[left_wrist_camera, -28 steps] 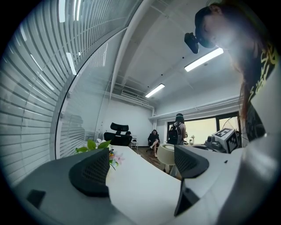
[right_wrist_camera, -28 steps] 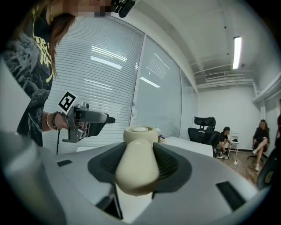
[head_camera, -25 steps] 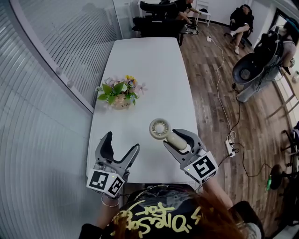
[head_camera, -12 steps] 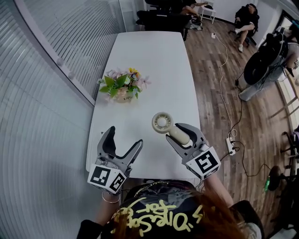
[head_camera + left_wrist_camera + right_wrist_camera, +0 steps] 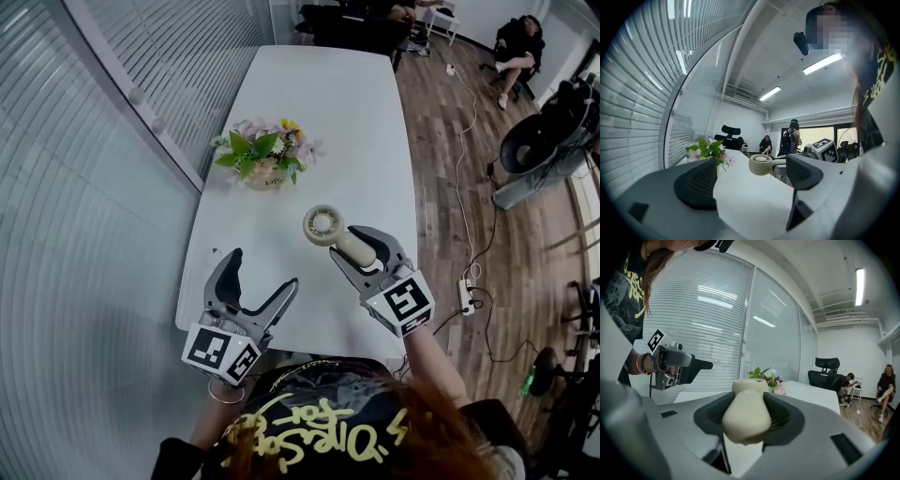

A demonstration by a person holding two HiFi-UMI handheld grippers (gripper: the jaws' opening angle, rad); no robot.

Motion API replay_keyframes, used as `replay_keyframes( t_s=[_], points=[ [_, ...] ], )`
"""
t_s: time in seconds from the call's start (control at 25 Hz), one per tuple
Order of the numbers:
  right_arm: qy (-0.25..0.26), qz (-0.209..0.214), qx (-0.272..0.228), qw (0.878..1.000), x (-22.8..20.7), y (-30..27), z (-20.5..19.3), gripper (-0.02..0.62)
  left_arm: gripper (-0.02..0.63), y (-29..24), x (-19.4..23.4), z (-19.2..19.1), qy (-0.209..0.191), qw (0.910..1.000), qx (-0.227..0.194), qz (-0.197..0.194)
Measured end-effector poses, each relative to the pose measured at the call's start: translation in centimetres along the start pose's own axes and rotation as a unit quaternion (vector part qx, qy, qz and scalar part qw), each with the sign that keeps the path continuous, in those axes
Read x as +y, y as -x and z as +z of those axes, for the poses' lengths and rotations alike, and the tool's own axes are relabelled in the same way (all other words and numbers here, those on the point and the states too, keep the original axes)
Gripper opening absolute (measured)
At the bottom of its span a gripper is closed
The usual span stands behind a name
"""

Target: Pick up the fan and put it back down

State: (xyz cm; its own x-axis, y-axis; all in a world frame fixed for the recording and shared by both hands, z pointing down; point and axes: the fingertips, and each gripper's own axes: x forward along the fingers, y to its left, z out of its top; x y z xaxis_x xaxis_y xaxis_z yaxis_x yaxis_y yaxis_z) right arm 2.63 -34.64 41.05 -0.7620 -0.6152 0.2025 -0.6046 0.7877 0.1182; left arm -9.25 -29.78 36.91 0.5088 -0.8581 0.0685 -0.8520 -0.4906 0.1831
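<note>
A cream hand-held fan (image 5: 324, 225) with a round head and a thick handle is held over the near part of the white table (image 5: 319, 103). My right gripper (image 5: 343, 245) is shut on its handle, and the head sticks out past the fingertips toward the flowers. In the right gripper view the handle (image 5: 746, 420) fills the space between the black pads (image 5: 786, 414). Whether the fan touches the table I cannot tell. My left gripper (image 5: 262, 270) is open and empty near the table's front left edge. From the left gripper view I see the fan head (image 5: 761, 164) ahead.
A small pot of flowers (image 5: 268, 156) stands on the table beyond the fan, toward the left edge. A glass wall with blinds (image 5: 112, 141) runs along the left. On the wooden floor at right lie cables and a power strip (image 5: 466, 291). Office chairs (image 5: 356, 33) and seated people are at the far end.
My right gripper has carried the fan a little lower and toward the flowers, still gripping the handle. The left gripper has stayed where it was. The head camera has shifted.
</note>
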Motion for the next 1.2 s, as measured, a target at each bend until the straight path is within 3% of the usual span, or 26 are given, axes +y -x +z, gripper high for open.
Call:
replay_keyframes(
  t_s=[0.64, 1.2],
  points=[
    [-0.022, 0.026, 0.058, 0.998, -1.0, -8.7, -5.6, 0.192, 0.459, 0.8, 3.2, -1.2, 0.016, 0.9992, 0.015, 0.035],
    [-0.034, 0.028, 0.097, 0.994, -0.3, -11.2, -9.2, 0.192, 0.459, 2.3, 4.1, -1.7, 0.024, 0.9978, 0.023, 0.058]
  ],
)
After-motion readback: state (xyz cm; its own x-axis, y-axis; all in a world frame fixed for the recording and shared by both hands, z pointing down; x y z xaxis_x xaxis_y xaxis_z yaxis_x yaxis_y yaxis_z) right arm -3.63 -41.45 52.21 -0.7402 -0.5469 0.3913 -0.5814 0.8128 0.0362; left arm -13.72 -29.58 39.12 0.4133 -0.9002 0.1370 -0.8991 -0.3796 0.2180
